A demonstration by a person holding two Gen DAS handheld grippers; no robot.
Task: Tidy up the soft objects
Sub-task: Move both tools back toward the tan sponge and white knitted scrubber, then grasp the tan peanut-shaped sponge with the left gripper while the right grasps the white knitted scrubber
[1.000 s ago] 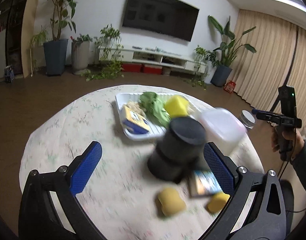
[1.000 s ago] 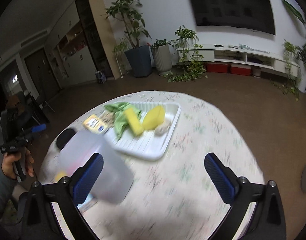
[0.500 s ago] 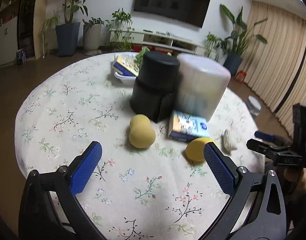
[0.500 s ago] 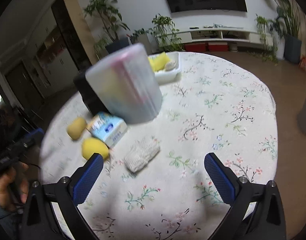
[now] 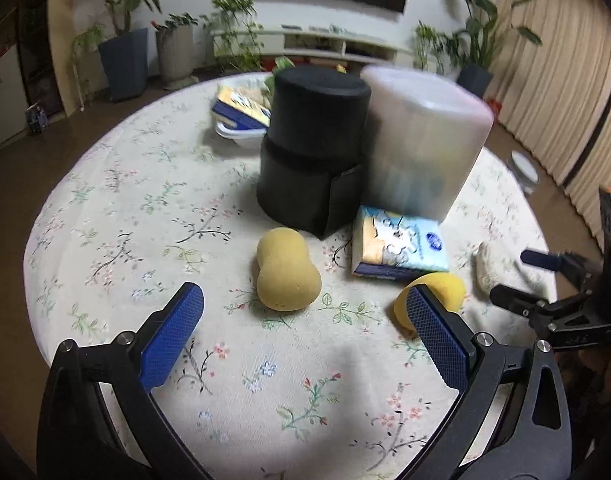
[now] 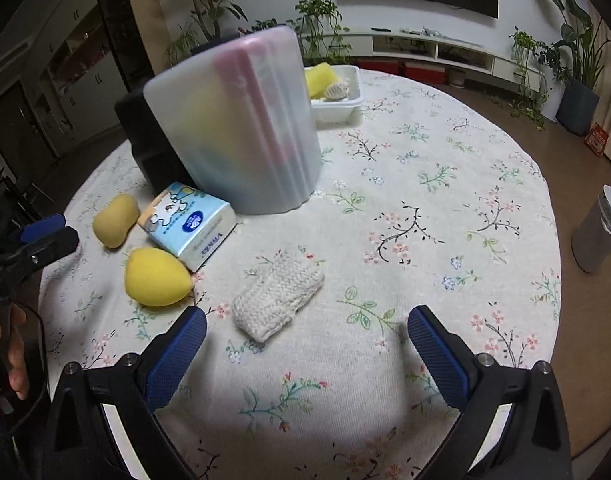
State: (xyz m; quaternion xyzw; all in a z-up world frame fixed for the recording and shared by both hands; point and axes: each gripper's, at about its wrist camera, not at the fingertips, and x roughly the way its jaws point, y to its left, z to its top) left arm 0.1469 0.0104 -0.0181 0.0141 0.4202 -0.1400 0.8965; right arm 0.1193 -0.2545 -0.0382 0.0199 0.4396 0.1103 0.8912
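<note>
Floral cotton covers the round table, which fills most of both views; compared with a second ago, when the cameras looked from higher at the white ribbed tray, both grippers have dropped low toward the near rim, so picking looks about to begin, with nothing sorted yet. Upper centre stand a frosted translucent plastic bin and, touching it, a black cylindrical container. Just below them lies a blue-and-white tissue pack, then a cream knitted cloth at centre of the right view, a bright yellow egg-shaped sponge beside the pack, and a mustard peanut-shaped sponge at centre of the left view. The left gripper is spread wide and empty, framing the mustard sponge; the right gripper is likewise released, the cloth just ahead. The right half of the cloth is bare, giving open room; the near edge lies close under both tools.
</note>
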